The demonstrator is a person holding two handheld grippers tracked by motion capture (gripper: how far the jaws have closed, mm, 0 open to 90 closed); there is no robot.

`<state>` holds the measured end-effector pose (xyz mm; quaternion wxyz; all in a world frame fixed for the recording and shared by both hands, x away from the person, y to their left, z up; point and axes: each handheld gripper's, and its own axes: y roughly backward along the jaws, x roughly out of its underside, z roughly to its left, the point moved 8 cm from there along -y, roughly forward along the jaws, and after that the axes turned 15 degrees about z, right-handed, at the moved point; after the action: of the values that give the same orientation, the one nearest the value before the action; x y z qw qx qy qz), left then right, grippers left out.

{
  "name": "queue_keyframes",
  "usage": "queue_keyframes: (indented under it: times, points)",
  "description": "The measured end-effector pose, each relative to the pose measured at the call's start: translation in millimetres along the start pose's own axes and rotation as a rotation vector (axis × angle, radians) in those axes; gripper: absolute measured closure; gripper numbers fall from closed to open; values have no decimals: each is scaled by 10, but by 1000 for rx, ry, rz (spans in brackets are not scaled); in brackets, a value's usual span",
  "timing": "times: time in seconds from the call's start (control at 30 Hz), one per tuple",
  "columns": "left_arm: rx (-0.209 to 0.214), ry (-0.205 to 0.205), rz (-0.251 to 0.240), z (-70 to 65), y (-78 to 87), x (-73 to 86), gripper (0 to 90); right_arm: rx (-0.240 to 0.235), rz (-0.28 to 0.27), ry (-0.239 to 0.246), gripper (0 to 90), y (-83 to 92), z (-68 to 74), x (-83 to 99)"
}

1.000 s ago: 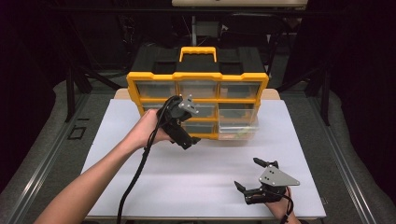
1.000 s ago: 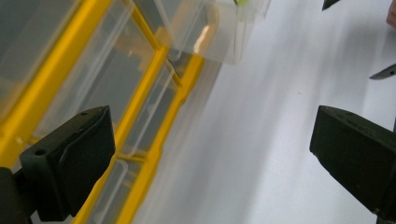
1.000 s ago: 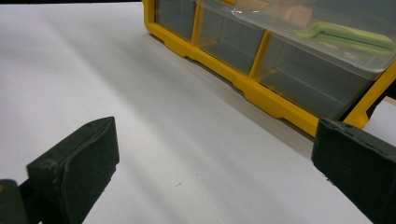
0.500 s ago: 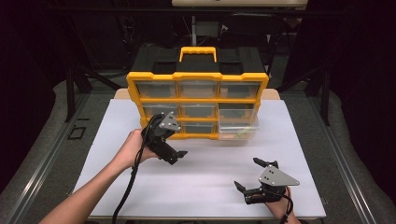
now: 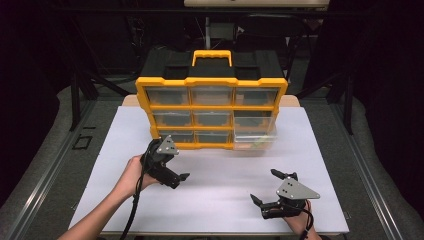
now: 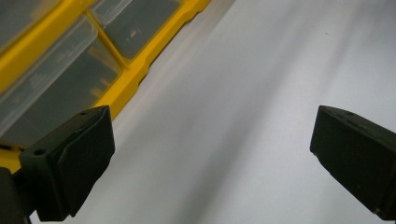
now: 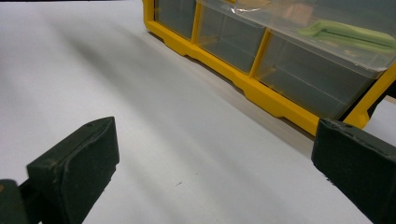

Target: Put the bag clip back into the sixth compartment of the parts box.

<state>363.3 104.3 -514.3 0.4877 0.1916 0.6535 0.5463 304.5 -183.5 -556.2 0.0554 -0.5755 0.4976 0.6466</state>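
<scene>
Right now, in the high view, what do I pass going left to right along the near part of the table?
The person's forearm → left gripper, open and empty → bare white table top → right gripper, open and empty. The yellow drawer organizer stands farther back.

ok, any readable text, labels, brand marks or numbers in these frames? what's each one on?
None readable.
Yellow organizer: no label or brand mark can be made out on the frame, handle or clear drawers.
Pulled-out drawer: a pale green item inside, no print visible on it.
Left gripper and right gripper: no markings legible on the grey plates or the jaws.
White table surface: blank.
</scene>
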Motion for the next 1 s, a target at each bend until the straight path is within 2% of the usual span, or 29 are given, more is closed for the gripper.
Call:
queue_keyframes:
  times: [0.2, 0.33, 0.6, 0.7, 0.77, 0.9, 1.0]
  points:
    - [-9, 46, -14, 31, -68, 190, 0, 0, 0, -1, 2, -2, 2, -1]
    - [-6, 98, -40, 63, -103, 319, 0, 1, 2, 0, 2, -5, 4, -1]
    - [-35, 142, -51, 73, -180, 578, 0, 2, 3, -1, 2, -6, 3, -1]
    - [-31, 160, -61, 58, -204, 674, 0, 0, 8, 0, 2, -7, 5, 2]
    - [-30, 168, -75, 44, -214, 718, 0, 0, 4, 2, 2, -4, 8, -3]
    - [-60, 179, -104, 12, -229, 828, 0, 0, 5, -2, 2, -9, 2, 1]
    - [-75, 205, -147, -12, -208, 925, 0, 0, 4, -4, 1, -9, 1, 1]
